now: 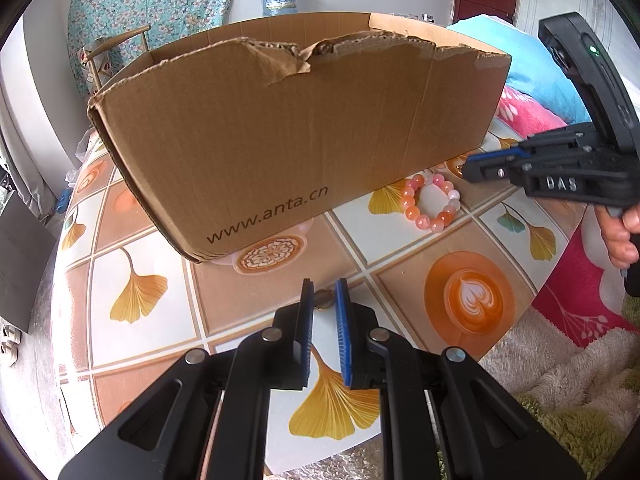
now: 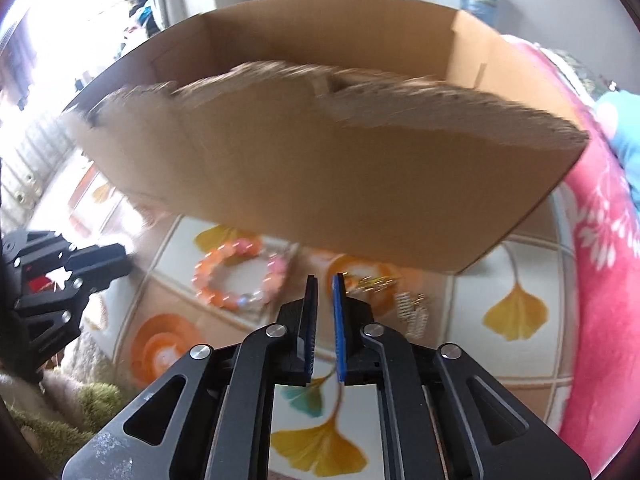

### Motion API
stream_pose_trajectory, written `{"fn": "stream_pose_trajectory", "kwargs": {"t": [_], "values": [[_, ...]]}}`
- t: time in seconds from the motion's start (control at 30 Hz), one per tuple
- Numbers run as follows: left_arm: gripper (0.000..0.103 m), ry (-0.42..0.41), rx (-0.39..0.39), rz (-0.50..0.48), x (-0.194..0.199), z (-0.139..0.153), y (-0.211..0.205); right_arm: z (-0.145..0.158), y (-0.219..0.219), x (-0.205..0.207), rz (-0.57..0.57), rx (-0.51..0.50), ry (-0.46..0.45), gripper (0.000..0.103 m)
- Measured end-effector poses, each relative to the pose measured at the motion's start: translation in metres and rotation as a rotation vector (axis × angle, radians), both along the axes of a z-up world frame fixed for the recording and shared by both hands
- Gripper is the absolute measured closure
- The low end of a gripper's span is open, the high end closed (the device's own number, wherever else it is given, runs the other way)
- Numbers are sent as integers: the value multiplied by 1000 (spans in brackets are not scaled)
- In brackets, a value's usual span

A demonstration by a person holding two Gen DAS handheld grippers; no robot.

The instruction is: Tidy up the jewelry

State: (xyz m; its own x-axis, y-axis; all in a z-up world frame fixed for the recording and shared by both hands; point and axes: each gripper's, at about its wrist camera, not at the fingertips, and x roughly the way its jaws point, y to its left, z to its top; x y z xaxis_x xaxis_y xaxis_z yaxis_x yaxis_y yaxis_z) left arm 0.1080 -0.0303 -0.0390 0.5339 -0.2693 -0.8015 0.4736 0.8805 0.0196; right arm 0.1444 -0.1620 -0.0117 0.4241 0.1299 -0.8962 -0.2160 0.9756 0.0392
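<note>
Jewelry is seen on the table (image 1: 400, 248) in front of the cardboard box (image 1: 304, 128): a beaded bracelet (image 1: 430, 204) just before the box's front wall, w/ gold-coloured pieces (image 2: 376, 282) near it, blurred. The left gripper (image 1: 325, 292) is held w/ fingers a slim gap apart, a small gold ring (image 1: 324, 300) seen betw. the tips, grip can't be told; the right gripper (image 2: 324, 284), fingers narrowly apart & empty, is poised before the box. Judged step: pick-up phase; next, a closing on one piece & a lift over the torn wall is called for.
</note>
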Motion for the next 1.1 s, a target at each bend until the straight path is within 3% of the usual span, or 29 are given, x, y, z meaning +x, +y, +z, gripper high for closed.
{"fn": "stream_pose_trajectory", "kwargs": {"t": [0.13, 0.27, 0.4, 0.53, 0.73, 1.1], "values": [[92, 0, 1, 2, 0, 0, 0, -4, 2, 1, 16, 13, 10, 92], [92, 0, 1, 3, 0, 0, 0, -4, 4, -3, 57, 91, 52, 92], [92, -1, 1, 1, 0, 0, 0, -1, 11, -7, 83, 53, 49, 92], [92, -1, 1, 2, 0, 0, 0, 5, 12, -14, 87, -20, -8, 73], [92, 0, 1, 4, 0, 0, 0, -2, 19, -19, 121, -52, 9, 73], [92, -2, 5, 5, -1, 0, 0, -2, 7, -8, 119, -16, 16, 79]]}}
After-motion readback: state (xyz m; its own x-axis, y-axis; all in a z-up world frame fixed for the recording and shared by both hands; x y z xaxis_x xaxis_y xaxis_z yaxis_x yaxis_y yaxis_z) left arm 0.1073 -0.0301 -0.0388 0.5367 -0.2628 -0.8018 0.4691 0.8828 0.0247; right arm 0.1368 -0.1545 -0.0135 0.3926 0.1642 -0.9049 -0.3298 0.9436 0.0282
